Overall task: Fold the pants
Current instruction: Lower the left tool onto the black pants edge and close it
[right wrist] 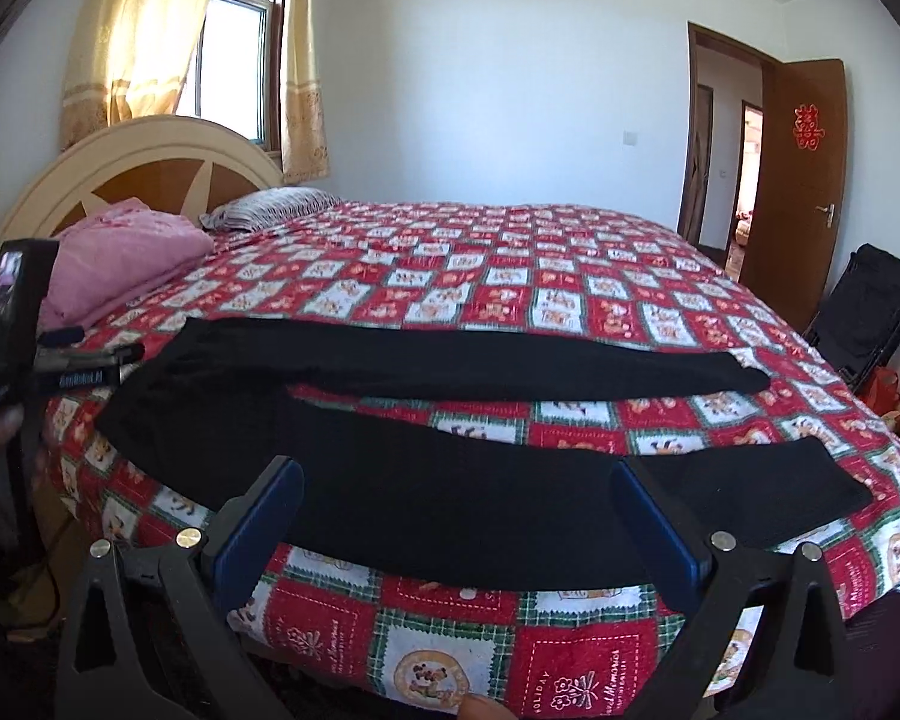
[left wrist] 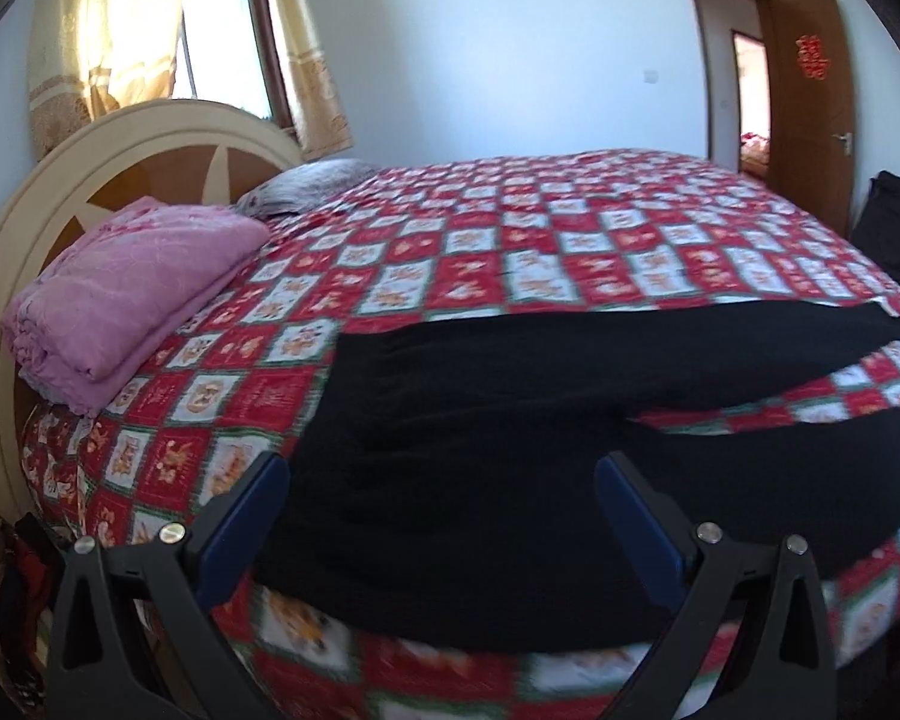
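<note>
1. left gripper (left wrist: 441,516): fingers (left wrist: 252,525) spread wide and released, nothing between them. they hang over the waist end of the pants (left wrist: 480,420), just above the cloth near the front edge of the bed (left wrist: 510,252); contact cannot be confirmed.
2. right gripper (right wrist: 459,519): fingers (right wrist: 660,525) likewise spread and released, empty. they hang at the front edge of the bed over the near leg (right wrist: 450,498) of the pants.
3. pants: black, laid flat and unfolded along the front edge of the bed. the waist points toward the headboard (right wrist: 168,144) end; the two legs splay apart toward the foot end, with checked bedcover showing between them. the far leg (right wrist: 450,360) lies further in from the edge.
4. surroundings: a folded pink blanket (left wrist: 132,294) sits at the headboard corner, well apart from the pants.
5. step in hand, judged: start of the first fold; no grasp has been made.
6. next move, judged: each gripper needs to clench on one leg's outer edge, one near the waist and one near the cuff, then carry that leg over onto the other so the edges line up.
</note>
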`<state>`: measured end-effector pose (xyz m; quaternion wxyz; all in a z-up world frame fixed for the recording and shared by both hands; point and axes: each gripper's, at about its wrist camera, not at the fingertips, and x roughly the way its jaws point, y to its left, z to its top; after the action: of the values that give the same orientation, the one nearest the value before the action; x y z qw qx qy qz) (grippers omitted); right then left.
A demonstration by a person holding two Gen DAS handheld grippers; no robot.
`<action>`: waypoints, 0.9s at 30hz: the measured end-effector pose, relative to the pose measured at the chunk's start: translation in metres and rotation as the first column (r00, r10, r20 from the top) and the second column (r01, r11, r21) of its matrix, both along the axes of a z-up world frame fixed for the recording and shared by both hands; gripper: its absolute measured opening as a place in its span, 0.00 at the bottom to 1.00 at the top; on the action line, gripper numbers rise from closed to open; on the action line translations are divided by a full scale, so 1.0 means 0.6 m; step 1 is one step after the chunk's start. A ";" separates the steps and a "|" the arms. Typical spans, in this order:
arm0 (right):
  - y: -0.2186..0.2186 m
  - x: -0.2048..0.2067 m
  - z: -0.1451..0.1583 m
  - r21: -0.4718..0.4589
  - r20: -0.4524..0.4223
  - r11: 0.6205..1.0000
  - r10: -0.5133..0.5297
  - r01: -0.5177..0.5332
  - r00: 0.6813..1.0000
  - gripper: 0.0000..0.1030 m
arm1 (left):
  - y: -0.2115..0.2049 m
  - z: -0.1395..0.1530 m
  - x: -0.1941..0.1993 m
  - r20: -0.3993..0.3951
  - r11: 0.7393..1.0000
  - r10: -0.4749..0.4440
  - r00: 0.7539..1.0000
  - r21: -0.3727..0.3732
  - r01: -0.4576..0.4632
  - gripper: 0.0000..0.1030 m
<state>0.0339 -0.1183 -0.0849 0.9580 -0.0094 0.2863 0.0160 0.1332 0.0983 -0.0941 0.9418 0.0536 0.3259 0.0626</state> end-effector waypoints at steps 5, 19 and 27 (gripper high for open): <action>-0.009 0.022 -0.042 0.027 -0.038 1.000 0.012 -0.011 0.999 0.99 | 0.094 -0.030 0.106 -0.051 0.998 0.058 0.997 -0.026 -0.060 1.00; -0.024 0.075 -0.102 0.044 -0.123 0.999 -0.008 0.013 0.992 0.99 | 0.187 -0.111 0.333 -0.235 0.974 -0.030 0.971 -0.226 -0.024 0.57; -0.041 0.109 -0.105 0.078 -0.143 0.997 0.008 0.003 0.990 0.93 | 0.222 -0.154 0.346 -0.224 0.931 -0.094 0.970 -0.365 0.005 0.50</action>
<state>0.0991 -0.1429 -0.1481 0.9346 0.0290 0.3533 0.0291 0.3409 0.2314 -0.1866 0.8909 -0.1055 0.4408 -0.0294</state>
